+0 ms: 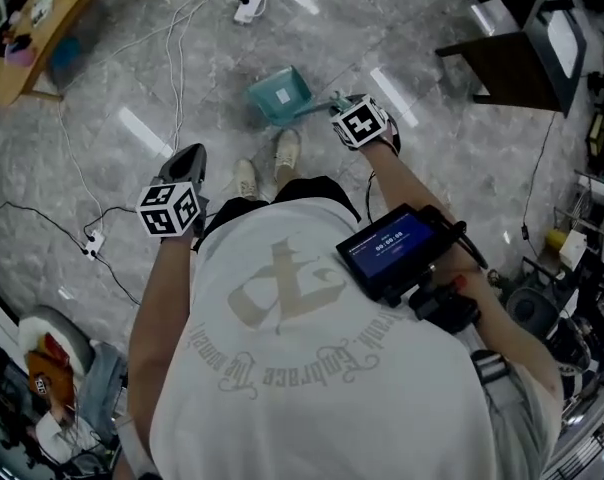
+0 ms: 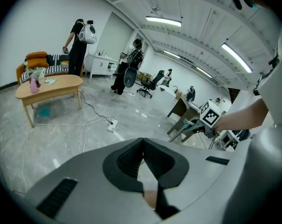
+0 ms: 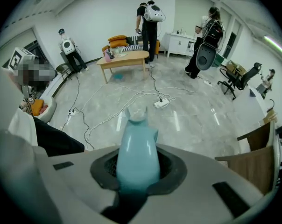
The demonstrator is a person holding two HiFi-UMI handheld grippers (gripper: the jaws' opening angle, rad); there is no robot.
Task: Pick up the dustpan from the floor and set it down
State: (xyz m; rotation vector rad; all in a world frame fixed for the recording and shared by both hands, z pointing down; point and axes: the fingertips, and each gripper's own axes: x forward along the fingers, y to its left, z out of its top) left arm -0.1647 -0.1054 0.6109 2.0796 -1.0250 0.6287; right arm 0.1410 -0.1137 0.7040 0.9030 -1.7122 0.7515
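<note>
**Q:** Head view: where's the thing?
**A:** The dustpan [image 1: 282, 95] lies ahead and to the left of your right tool [image 1: 348, 109]. Its long axis runs from the pan back along the handle [image 1: 322, 105] into that tool. Your right arm is stretched forward with the tool tipped steeply down. Your left tool [image 1: 187, 154] hangs well apart from it, out beyond your shoes [image 1: 265, 168]. I can't tell whether the pan is clear of the floor [image 1: 432, 178].

**Q:** Left gripper view?
**A:** The left tool [image 2: 142, 148] is pinched closed, tips meeting, with nothing between them.

**Q:** Right gripper view?
**A:** The right tool [image 3: 137, 169] is narrow and clamped on the teal handle [image 3: 137, 143], which runs straight out ahead of the jaws. The pan itself doesn't show here.

**Q:** Whose move?
**A:** My read is the right hand's alone. You'd lower along the handle line so the pan lands flat.
</note>
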